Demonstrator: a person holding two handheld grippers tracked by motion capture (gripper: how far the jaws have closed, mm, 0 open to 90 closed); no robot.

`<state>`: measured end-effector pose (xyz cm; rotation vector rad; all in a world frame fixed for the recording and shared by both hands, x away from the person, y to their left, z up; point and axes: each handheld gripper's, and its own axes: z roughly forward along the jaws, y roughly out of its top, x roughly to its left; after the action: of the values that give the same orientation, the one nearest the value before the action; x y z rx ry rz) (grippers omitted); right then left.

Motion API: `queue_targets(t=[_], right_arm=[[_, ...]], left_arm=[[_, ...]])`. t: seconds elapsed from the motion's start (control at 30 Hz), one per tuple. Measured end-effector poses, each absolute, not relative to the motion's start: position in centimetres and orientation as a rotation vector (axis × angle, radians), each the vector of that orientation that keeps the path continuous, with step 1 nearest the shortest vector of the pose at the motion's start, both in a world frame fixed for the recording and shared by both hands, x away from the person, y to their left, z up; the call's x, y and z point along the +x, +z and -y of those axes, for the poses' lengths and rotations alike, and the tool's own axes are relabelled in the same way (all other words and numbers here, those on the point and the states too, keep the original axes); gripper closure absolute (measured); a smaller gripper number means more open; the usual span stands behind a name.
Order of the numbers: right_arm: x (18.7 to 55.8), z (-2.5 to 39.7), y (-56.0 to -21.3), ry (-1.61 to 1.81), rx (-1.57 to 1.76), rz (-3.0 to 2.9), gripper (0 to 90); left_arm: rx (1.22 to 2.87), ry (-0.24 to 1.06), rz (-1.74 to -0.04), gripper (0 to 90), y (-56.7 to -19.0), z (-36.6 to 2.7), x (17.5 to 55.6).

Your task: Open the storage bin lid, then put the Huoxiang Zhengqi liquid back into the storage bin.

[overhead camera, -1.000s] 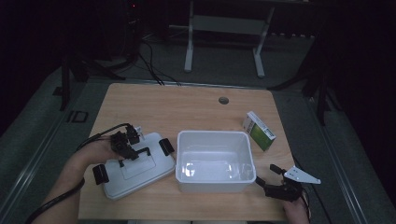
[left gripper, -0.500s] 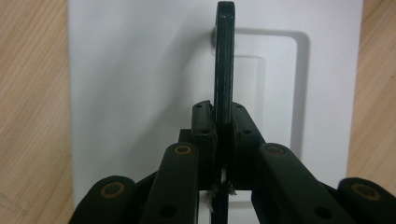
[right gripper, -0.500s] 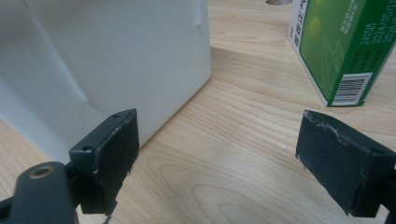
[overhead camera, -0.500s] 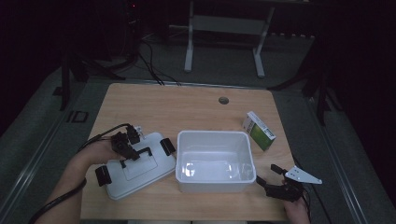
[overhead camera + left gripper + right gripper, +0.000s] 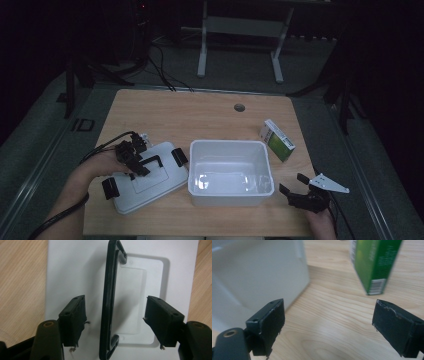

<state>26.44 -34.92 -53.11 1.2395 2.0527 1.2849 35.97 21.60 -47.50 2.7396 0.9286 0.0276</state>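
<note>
Count: you have two tools, one lid, one white tub, one green carton, all on one counter [image 5: 200,115].
Right tool [image 5: 298,188]: yours at the near right edge of the counter, low over bare wood, its jaws spread wide and holding nothing. In the right gripper view [image 5: 328,326] the tub wall stands ahead to its left and the carton ahead to its right, neither touched.
Left tool [image 5: 131,159]: yours above the lid, its jaws well apart, one on each side of the handle; in the left gripper view [image 5: 115,320] neither pad meets the handle.
Lid [image 5: 150,187]: white, flat on the near left of the counter, just beside the tub, its long axis running from near left to far right.
Handle [image 5: 110,297]: one black bar, lengthwise between your jaws.
Latches [image 5: 178,157]: two black ones, one at each short end of the lid.
Tub [image 5: 230,199]: open, upright, mid-counter.
Carton [image 5: 278,141]: farthest, right of the tub and apart from it.
</note>
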Motion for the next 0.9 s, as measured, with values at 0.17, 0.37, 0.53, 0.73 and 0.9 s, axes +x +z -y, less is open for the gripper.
queue_targets(t=[0.17,0.37,0.53,0.73,0.9], right_arm=[[26.5,35.1,-52.3,1.236,1.23,-2.066,11.5],[27.0,35.0,-51.8,1.212,1.217,-2.153,22.7],[27.5,35.2,-51.2,1.188,1.235,-2.189,28.5],[28.5,35.3,-50.1,1.155,1.259,-2.225,31.1],[29.6,35.5,-49.0,1.16,1.266,-2.217,31.3]], left_arm=[[2.732,0.007,-0.955,31.4,-47.7,-21.8,35.9],[2.725,0.013,-0.956,31.4,-47.7,-21.8,36.0],[2.72,0.02,-0.954,31.4,-47.5,-21.8,35.9],[2.723,0.012,-0.949,31.4,-47.4,-21.7,35.8],[2.716,-0.001,-0.951,31.5,-47.4,-21.8,35.9]])
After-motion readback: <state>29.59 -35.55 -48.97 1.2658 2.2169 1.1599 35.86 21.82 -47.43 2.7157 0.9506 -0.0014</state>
